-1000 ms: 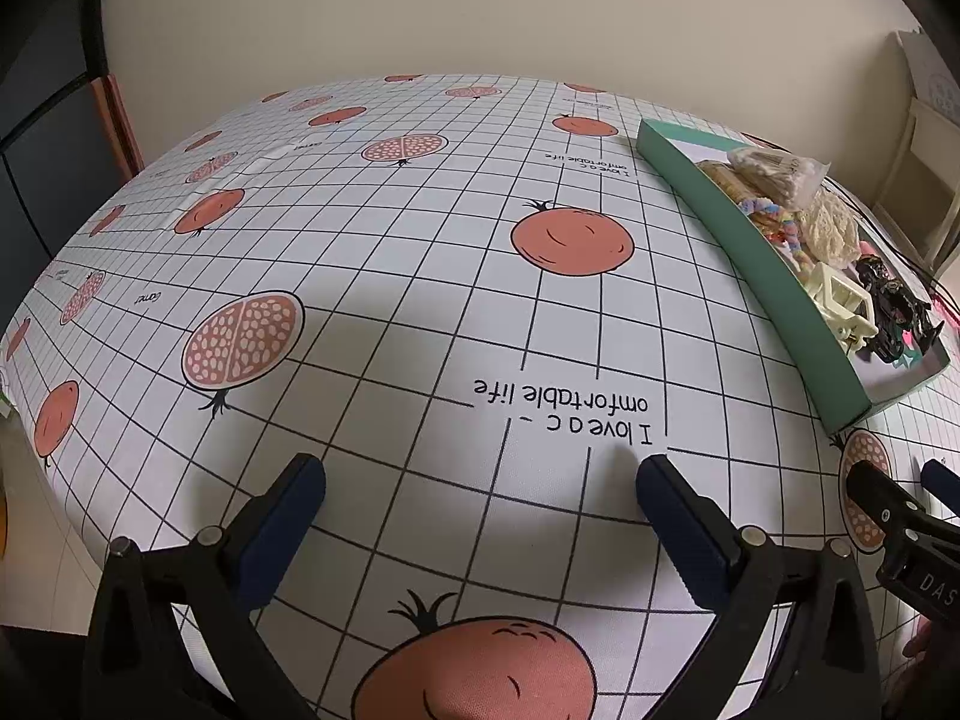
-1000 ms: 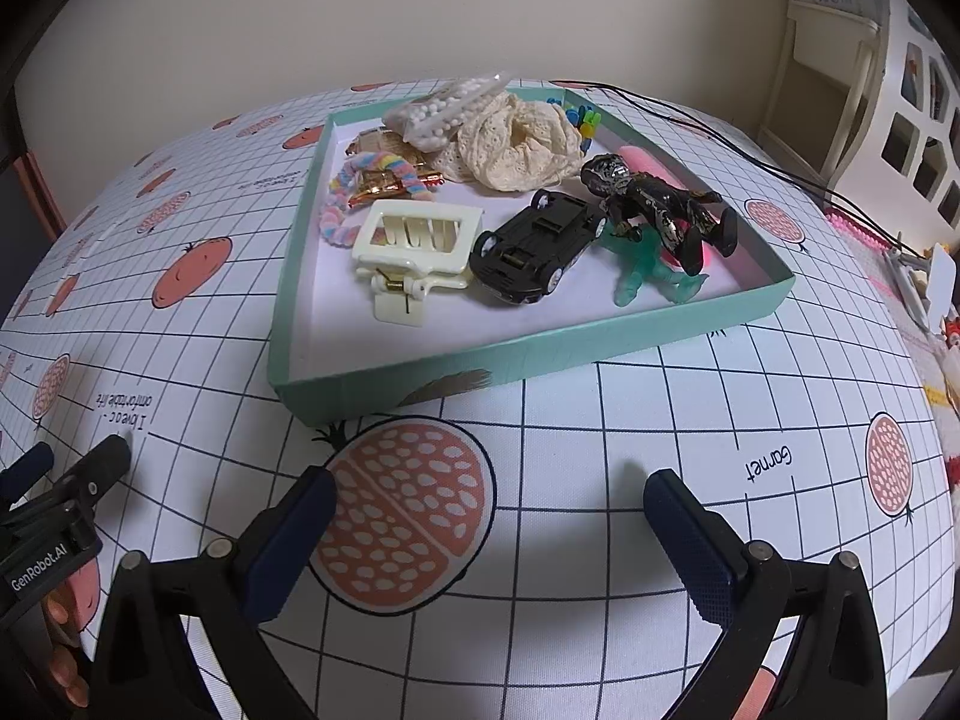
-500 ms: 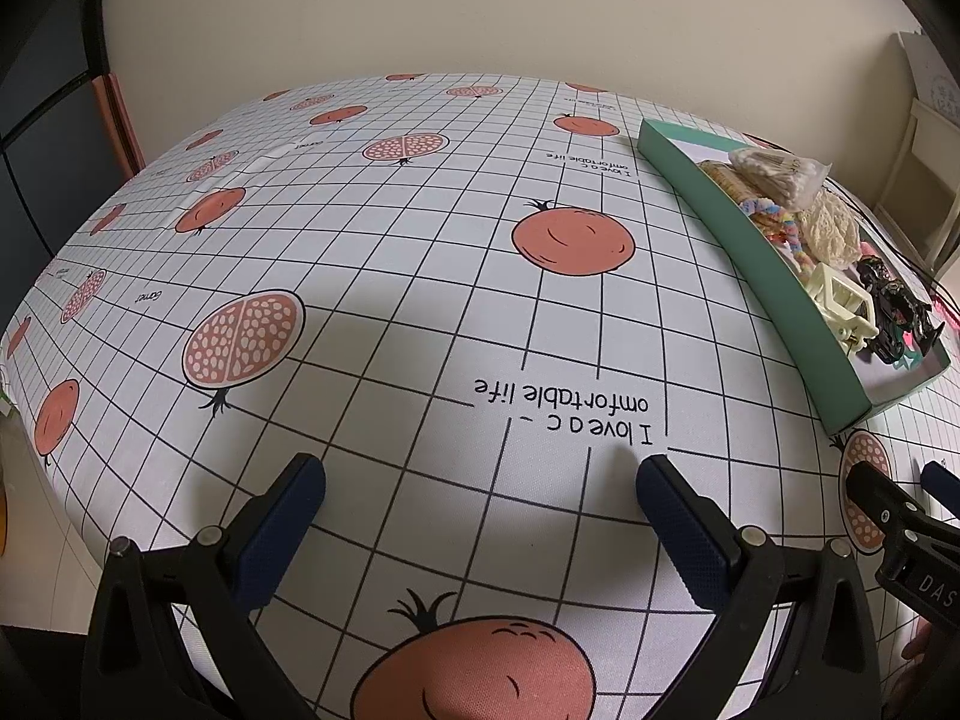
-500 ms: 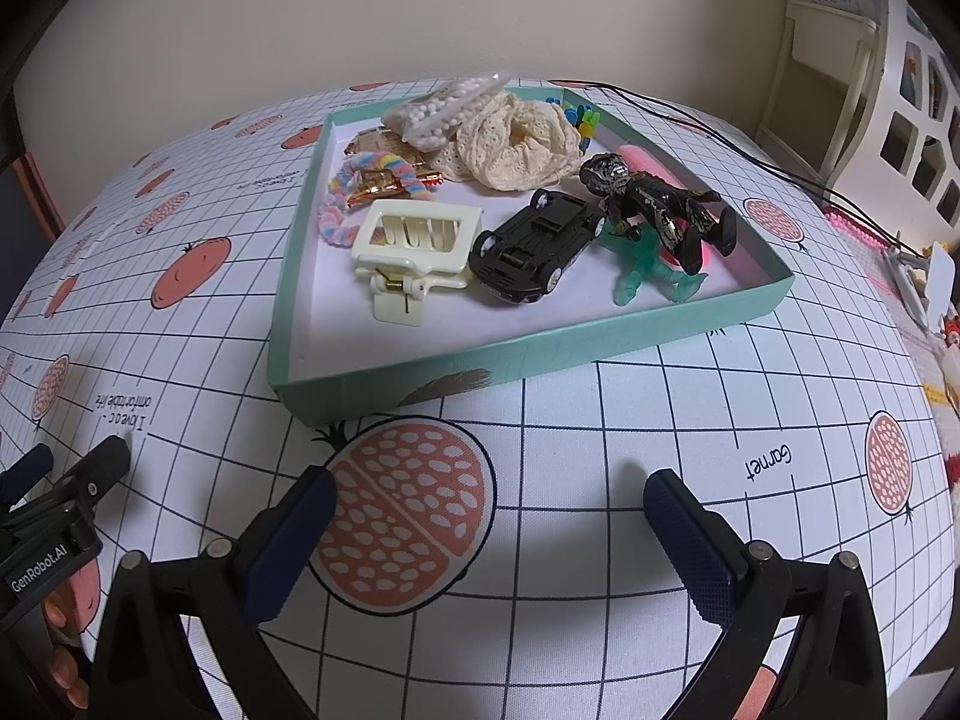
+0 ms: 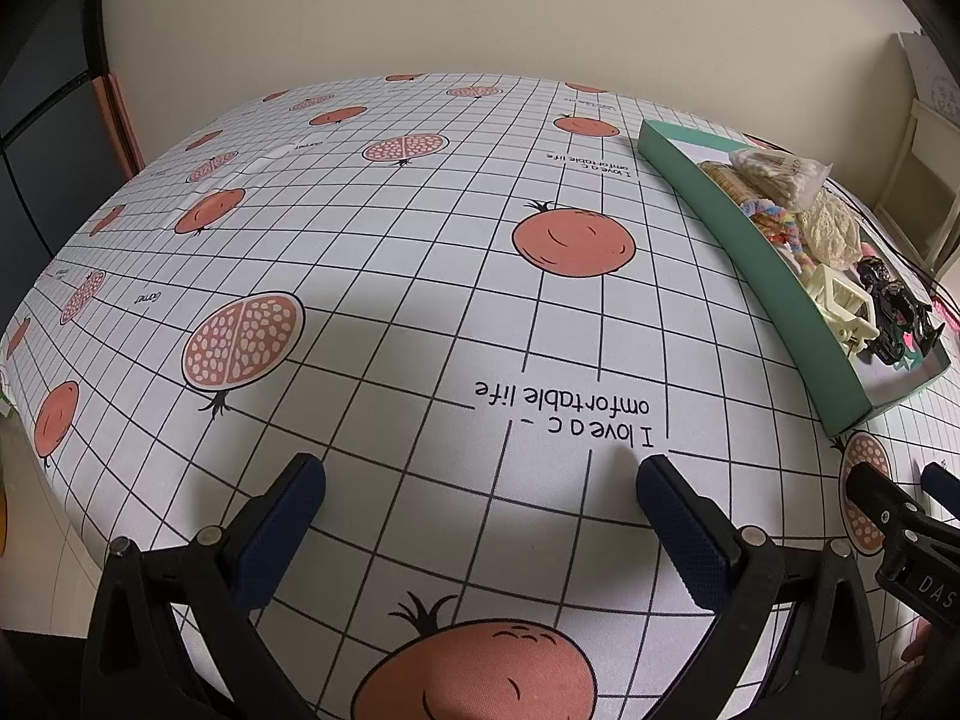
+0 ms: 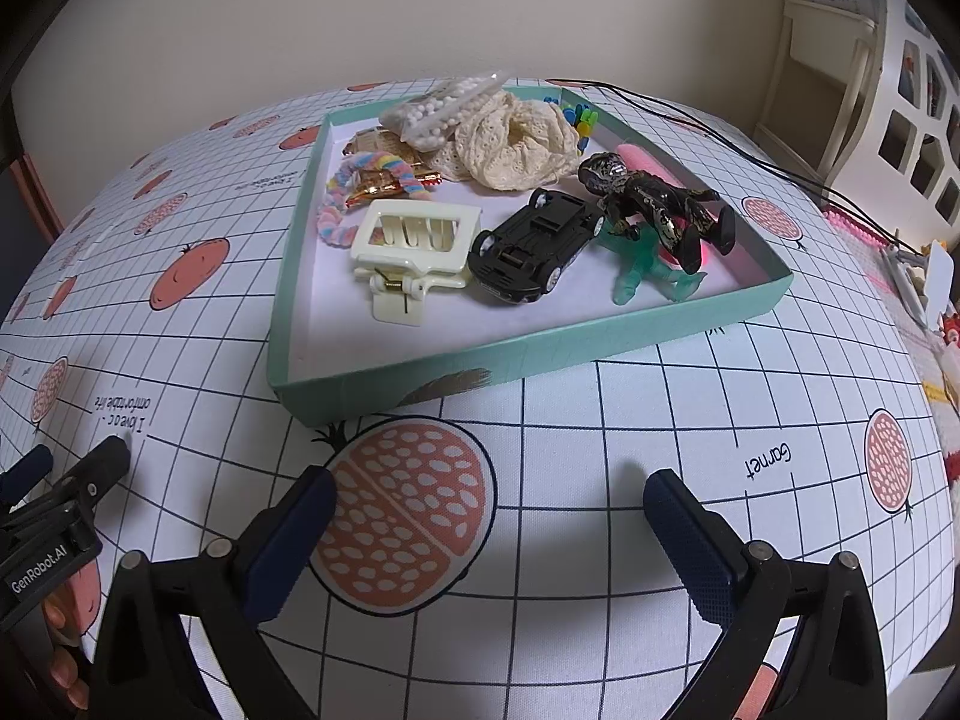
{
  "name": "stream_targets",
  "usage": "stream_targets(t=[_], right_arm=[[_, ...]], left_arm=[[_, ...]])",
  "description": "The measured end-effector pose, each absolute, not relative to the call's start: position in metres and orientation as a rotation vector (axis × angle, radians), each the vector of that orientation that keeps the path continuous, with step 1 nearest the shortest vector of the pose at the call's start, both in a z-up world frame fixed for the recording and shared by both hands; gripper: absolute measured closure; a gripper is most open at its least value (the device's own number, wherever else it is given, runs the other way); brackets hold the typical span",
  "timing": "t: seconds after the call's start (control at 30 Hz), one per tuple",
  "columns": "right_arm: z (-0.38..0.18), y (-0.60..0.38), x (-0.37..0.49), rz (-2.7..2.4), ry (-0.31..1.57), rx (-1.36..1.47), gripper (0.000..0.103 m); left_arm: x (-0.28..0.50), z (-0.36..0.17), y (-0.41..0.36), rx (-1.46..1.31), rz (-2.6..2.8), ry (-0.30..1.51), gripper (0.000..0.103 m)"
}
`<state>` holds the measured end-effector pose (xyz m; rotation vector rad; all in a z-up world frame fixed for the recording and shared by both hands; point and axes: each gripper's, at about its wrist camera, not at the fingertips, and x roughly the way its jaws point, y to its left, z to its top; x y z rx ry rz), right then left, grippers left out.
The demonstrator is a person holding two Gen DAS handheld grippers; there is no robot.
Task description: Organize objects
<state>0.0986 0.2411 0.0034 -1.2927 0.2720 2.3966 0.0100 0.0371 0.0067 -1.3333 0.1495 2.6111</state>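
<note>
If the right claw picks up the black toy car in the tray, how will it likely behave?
The black toy car looks rigid, so it probably keeps its shape when squeezed. Its glossy body may slip between pads. It sits on wheels, so a nudge would likely roll it toward the cream hair clip.

Plain cream wall [image 6: 300,18] across the top. White shelving [image 6: 918,114] at upper right; dark panel [image 5: 42,138] at left edge. Soft, even light.
</note>
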Motion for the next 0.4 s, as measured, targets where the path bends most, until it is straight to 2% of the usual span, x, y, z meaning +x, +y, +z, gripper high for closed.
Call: stream_targets(t=[0.4], right_arm=[[0.0034,0.2415,0.0986,2.397,0.272,-1.293,0.0]], left_arm=[[0.0095,0.0069,0.0379,-1.331,2.617,0.146,0.0]])
